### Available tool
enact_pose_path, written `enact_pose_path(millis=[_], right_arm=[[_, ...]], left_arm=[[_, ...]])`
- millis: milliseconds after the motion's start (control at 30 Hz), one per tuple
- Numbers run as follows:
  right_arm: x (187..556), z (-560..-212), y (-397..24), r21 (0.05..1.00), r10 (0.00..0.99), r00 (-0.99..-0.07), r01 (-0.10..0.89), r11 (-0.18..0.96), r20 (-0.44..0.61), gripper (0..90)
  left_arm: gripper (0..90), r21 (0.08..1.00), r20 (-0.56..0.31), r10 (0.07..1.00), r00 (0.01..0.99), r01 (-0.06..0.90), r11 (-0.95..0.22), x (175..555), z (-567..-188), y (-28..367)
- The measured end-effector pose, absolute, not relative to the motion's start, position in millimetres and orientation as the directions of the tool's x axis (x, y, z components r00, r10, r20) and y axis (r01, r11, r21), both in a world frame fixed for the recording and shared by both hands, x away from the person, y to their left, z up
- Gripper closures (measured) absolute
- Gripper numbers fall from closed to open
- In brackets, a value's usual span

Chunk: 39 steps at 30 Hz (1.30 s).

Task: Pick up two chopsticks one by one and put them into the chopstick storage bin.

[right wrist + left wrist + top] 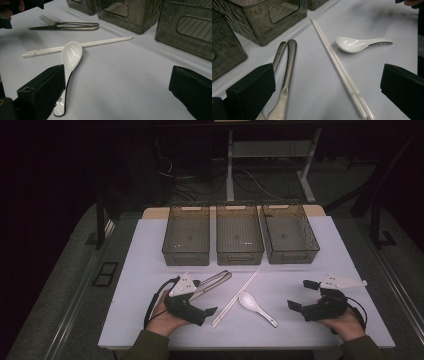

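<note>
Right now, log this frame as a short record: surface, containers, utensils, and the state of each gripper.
surface: white table top
containers: three smoky clear bins in a row at the far side, apparently empty
metal cutlery: fork and knife lying together, close to the left gripper
chopsticks: white pair, lying diagonally mid-table
spoon: white ceramic, just right of the chopsticks
left gripper: open, holding nothing
right gripper: open, holding nothing

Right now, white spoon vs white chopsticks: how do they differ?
The spoon is short, with a broad glossy bowl and a curved handle; the chopsticks are much longer, thin and straight. The spoon is a single piece; the chopsticks are a pair lying side by side. The spoon's handle points toward the table's near-right; the chopsticks run diagonally toward the middle bin. Both are white, lying untouched between the open tongs.
</note>
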State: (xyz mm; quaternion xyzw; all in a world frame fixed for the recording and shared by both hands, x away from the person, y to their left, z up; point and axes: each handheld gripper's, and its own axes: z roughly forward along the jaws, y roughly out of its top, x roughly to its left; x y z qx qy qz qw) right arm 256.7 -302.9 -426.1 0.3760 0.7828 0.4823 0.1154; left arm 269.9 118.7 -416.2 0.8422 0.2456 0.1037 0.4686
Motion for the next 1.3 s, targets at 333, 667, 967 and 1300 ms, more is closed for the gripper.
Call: enact_pose_path(millis=[333, 667, 967, 1300], right_arm=[[257, -427, -302, 0.84, 0.699, -0.69, 0.48, 0.252, 0.184, 0.8], [257, -427, -302, 0.836, 0.701, -0.688, 0.486, 0.254, 0.187, 0.8], [257, -427, -302, 0.835, 0.702, -0.687, 0.489, 0.254, 0.188, 0.8], [257, -428, -302, 0.835, 0.702, -0.687, 0.487, 0.256, 0.186, 0.8]], left_arm=[[1.8, 0.836, -0.053, 0.514, 0.856, 0.32, -0.447, 273, -417, 108], [11.2, 0.836, -0.048, 0.515, 0.856, 0.316, -0.449, 276, -418, 95], [20.7, 0.843, -0.062, 0.514, 0.856, 0.321, -0.432, 284, -419, 87], [34.9, 0.853, -0.089, 0.502, 0.86, 0.326, -0.407, 292, -418, 73]])
